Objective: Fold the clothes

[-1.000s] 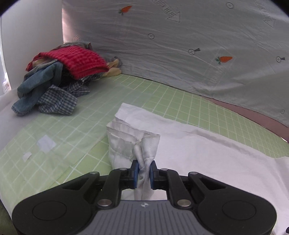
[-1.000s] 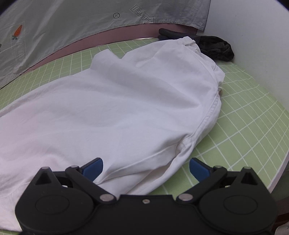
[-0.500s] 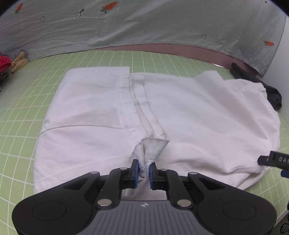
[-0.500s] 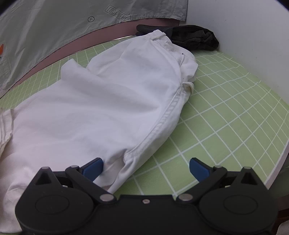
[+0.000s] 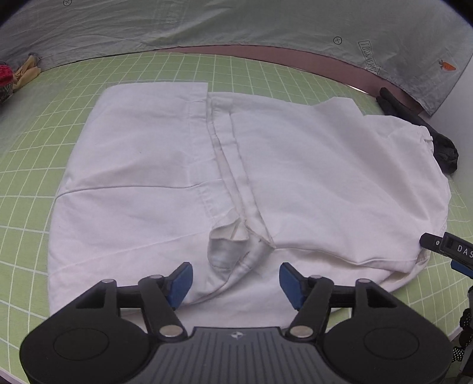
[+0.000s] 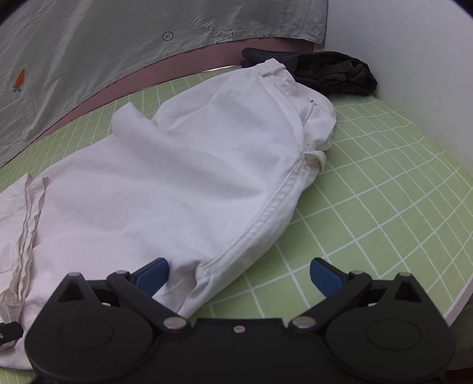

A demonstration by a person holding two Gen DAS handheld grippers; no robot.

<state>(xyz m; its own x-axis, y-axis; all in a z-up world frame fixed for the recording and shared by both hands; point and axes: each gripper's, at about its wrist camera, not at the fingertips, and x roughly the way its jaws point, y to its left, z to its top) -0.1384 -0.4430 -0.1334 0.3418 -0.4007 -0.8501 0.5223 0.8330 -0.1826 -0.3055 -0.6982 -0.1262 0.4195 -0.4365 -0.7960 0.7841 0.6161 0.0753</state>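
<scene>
A pair of white trousers (image 5: 310, 177) lies folded across the green grid mat (image 5: 44, 147), its leg ends laid over the middle with hems side by side. My left gripper (image 5: 236, 280) hovers at the near edge, its jaws opening, blue pads apart; the released hem corner (image 5: 227, 248) lies just beyond them, touched by neither pad. In the right wrist view the same trousers (image 6: 183, 177) stretch from the waistband at the back to the near edge. My right gripper (image 6: 238, 273) stands open over the near seam, its left pad against the cloth, the right pad over bare mat.
A dark garment (image 6: 331, 71) lies bunched at the mat's far right by the white wall. A grey carrot-print sheet (image 5: 236, 23) hangs behind. A red and yellow edge of a clothes pile (image 5: 14, 73) shows far left. The mat's right edge (image 6: 461, 295) drops off close by.
My left gripper carried the pinched leg end rightward over the trousers, laid it down and let go, its jaws now wide. The right gripper slid a little right along the seam, still open.
</scene>
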